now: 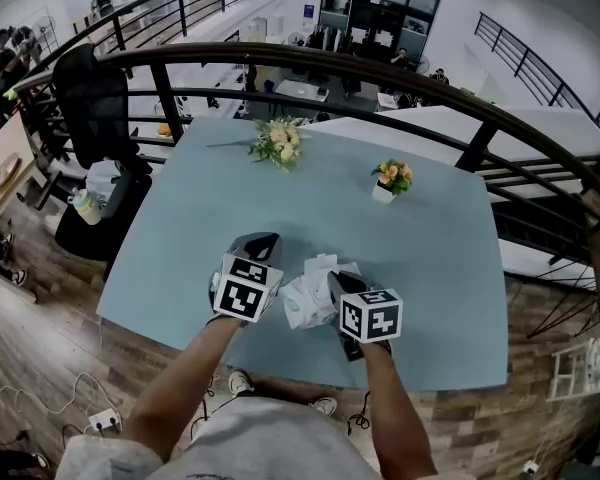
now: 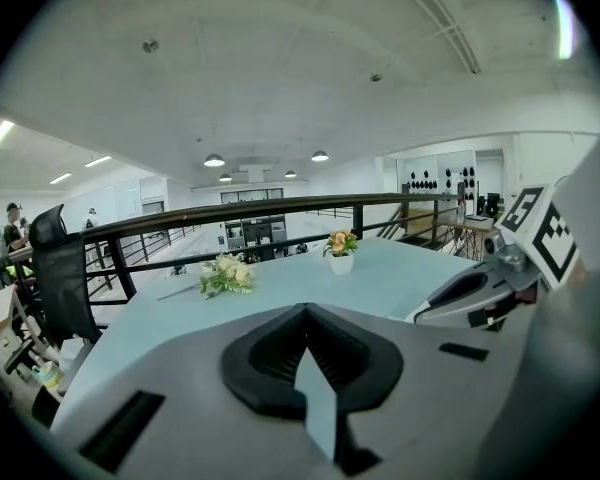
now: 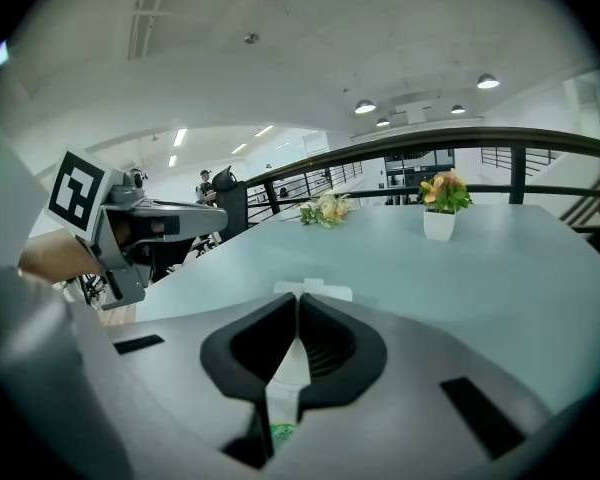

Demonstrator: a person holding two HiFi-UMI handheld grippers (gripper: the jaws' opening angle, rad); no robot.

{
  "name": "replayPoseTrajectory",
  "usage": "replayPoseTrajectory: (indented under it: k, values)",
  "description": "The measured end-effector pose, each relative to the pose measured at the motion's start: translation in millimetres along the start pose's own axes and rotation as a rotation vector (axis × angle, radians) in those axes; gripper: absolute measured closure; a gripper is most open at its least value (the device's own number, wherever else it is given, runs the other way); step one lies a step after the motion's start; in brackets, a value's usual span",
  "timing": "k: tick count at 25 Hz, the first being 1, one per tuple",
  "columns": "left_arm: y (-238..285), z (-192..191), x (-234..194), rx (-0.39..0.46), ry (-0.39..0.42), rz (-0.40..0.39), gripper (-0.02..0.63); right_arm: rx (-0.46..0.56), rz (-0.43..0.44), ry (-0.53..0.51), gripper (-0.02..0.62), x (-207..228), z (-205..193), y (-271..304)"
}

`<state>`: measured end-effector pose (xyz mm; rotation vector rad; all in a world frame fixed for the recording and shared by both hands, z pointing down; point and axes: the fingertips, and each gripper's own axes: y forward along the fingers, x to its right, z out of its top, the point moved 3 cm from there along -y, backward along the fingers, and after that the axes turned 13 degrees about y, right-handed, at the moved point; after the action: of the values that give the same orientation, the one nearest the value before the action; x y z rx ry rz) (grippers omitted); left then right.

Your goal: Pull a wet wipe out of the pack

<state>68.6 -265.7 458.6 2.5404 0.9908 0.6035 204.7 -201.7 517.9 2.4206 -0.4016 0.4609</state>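
**Pack and markings.** The pack (image 1: 302, 306) is white and lies in the lower centre of the head view. It sits on the pale blue surface (image 1: 420, 268) near the front edge, between the two grippers. Its lettering is too small to read. A patch of green print (image 3: 280, 433) shows at the bottom of the right gripper view, also illegible. The left cube (image 1: 246, 288) and the right cube (image 1: 371, 315) bear black-and-white square patterns only.

**Right.** The right gripper (image 3: 298, 296) has its fingers (image 3: 255, 353) together, clamped on the wipe (image 3: 310, 290). A white tab of the sheet juts just past the tips. More white sheet fills the slit between the pads down to the green print. In the head view the crumpled wipe rises from the top of the pack, right at this gripper's tips.

**Left.** The left gripper (image 2: 305, 310) has its fingers (image 2: 270, 353) together at the tips, with nothing held. Only the blue of the surface shows through the narrow slit behind them. It sits just left of the pack; whether it touches the pack cannot be told.

**Background.** The potted flowers (image 1: 391, 181) stand right of centre and the bouquet (image 1: 278, 142) lies at upper centre, both well apart from the pack. The black railing (image 1: 400, 72) runs beyond the far edge. A black chair (image 1: 92, 98) stands at upper left.
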Motion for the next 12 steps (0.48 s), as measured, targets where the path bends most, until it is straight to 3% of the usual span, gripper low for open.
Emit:
replayPoseTrajectory:
  k: [12]
  values:
    - [5.3, 11.5, 10.0, 0.020, 0.011, -0.022, 0.611, 0.062, -0.022, 0.006, 0.582, 7.8, 20.1, -16.1]
